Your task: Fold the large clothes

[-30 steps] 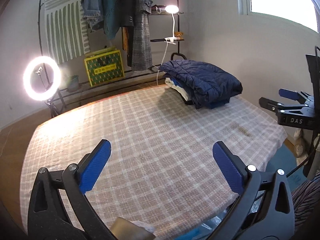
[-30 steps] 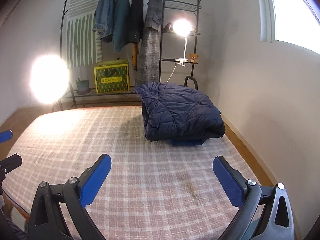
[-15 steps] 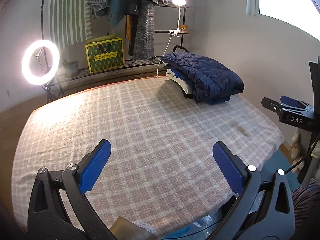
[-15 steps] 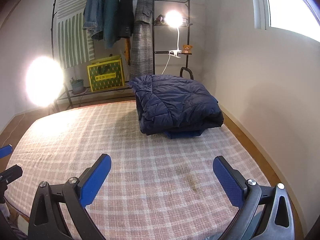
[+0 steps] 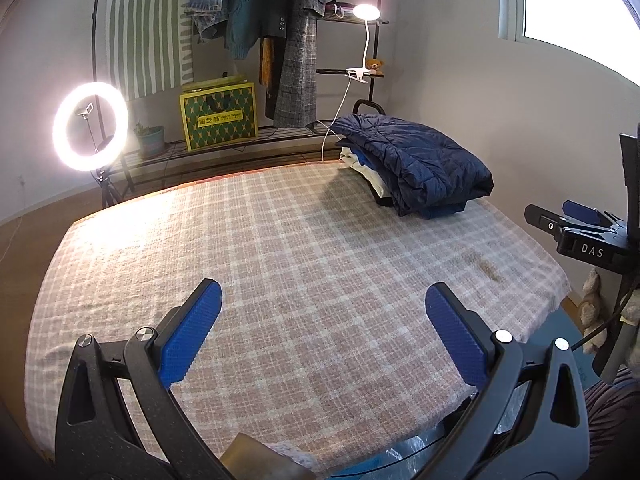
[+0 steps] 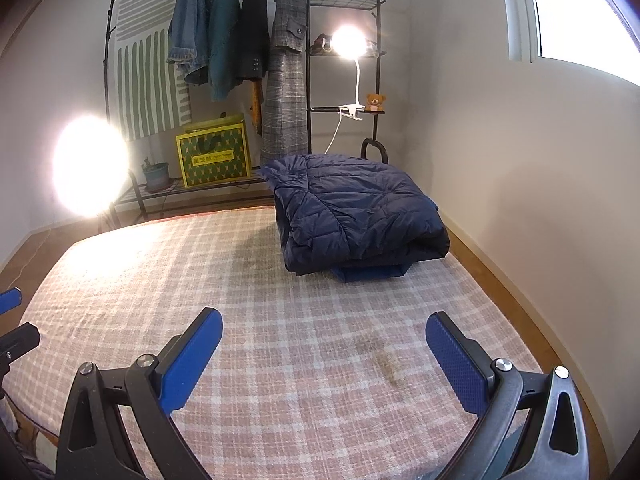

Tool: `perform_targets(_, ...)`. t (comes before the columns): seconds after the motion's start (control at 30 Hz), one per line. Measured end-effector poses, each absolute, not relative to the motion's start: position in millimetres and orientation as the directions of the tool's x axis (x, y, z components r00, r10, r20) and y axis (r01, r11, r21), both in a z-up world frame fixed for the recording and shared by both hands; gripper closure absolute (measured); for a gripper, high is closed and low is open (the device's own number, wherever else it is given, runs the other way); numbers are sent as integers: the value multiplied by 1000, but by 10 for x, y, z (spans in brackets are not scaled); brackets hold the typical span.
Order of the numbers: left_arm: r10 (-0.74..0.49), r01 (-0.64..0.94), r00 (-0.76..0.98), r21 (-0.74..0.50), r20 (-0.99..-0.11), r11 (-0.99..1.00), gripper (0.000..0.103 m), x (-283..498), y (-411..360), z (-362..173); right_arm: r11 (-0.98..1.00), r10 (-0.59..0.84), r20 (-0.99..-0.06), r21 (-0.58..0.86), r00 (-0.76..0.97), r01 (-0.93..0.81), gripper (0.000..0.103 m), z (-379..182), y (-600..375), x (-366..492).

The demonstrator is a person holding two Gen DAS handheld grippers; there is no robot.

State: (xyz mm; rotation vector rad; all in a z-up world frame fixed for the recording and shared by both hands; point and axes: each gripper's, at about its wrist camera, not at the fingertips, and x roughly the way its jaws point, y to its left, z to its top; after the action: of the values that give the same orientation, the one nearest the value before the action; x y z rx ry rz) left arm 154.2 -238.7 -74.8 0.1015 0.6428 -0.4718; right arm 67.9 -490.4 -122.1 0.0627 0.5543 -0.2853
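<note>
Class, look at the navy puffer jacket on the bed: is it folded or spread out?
Folded. The navy puffer jacket lies doubled into a compact bundle atop a stack of other clothes on the checked bedspread.

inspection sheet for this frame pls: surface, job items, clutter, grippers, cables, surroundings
Surface: plaid blanket lies flat, with a dark stain near the right front.
Job's things: folded navy puffer jacket tops a stack of folded clothes at the far right corner.
Clutter: nothing seen on the blanket.
Grippers: left hand-held gripper and right hand-held gripper open, empty.
Cables: white lamp cord hangs behind the stack.
Surroundings: clothes rack, ring light, yellow bag.
</note>
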Motion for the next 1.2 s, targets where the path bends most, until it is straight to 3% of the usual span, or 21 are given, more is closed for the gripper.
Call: perform_targets(1.2,-392,452,705,-51,-591,891,0,1528,-2370,-705,958,-249,-540,-18,804,285,0,-1252,-4922,710)
